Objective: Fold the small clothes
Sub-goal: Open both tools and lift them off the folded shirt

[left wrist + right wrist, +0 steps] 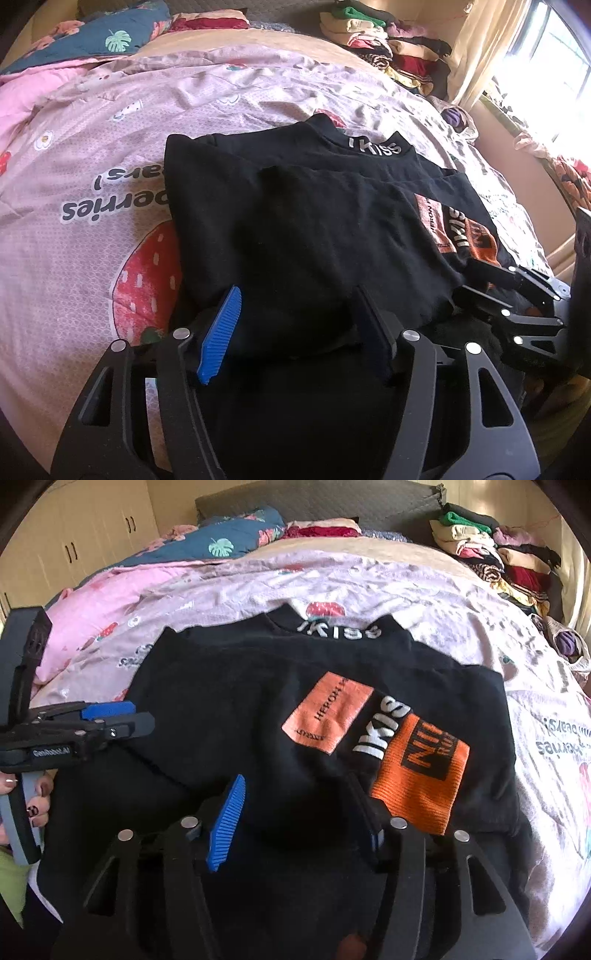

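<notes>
Black cotton, a small shirt with orange patches and white letters on the collar, lies on the pink strawberry bedsheet, already partly folded, its lower part nearest to both cameras. The left gripper has its jaws spread apart, with the near hem lying between them but not pinched. The right gripper is also spread wide over the cloth, beside the orange patch, holding nothing. To do the next fold well, I think both grippers should close on the near hem at equal height, catch all layers together, and then carry the edge evenly toward the collar, so that the fabric does not twist or bunch.
</notes>
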Motion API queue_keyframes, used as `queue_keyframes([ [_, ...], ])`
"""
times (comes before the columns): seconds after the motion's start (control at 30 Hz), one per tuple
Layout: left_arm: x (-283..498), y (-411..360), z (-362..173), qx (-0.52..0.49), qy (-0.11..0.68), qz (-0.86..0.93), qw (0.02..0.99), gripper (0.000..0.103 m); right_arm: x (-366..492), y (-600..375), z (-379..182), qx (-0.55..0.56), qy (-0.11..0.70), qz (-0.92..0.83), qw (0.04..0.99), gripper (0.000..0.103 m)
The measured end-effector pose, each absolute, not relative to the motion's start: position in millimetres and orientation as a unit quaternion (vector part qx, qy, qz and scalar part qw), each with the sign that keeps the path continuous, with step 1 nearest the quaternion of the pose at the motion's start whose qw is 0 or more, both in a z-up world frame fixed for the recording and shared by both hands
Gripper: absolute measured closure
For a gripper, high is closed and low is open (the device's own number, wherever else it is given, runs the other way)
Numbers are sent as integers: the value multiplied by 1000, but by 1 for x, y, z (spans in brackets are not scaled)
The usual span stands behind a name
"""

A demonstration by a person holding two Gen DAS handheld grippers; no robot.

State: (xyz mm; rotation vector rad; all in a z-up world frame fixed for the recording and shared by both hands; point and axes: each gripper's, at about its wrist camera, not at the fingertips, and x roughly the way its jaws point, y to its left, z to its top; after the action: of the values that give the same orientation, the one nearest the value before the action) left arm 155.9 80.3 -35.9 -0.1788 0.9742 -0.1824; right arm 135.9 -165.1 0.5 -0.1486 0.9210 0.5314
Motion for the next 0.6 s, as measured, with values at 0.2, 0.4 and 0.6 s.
queue_keyframes([
  [0.2, 153, 80, -28, -90, 465, -92, 876, 42, 134, -172, 11, -65, 421, 239, 872, 30],
  [0.4, 149, 79, -20, -95, 458, -94, 879, 30, 137, -180, 16, -56, 413, 224, 881, 12],
  [0.6, 148, 79, -13, -94, 451, -92, 883, 18, 135, -183, 21, -53, 403, 217, 887, 9],
])
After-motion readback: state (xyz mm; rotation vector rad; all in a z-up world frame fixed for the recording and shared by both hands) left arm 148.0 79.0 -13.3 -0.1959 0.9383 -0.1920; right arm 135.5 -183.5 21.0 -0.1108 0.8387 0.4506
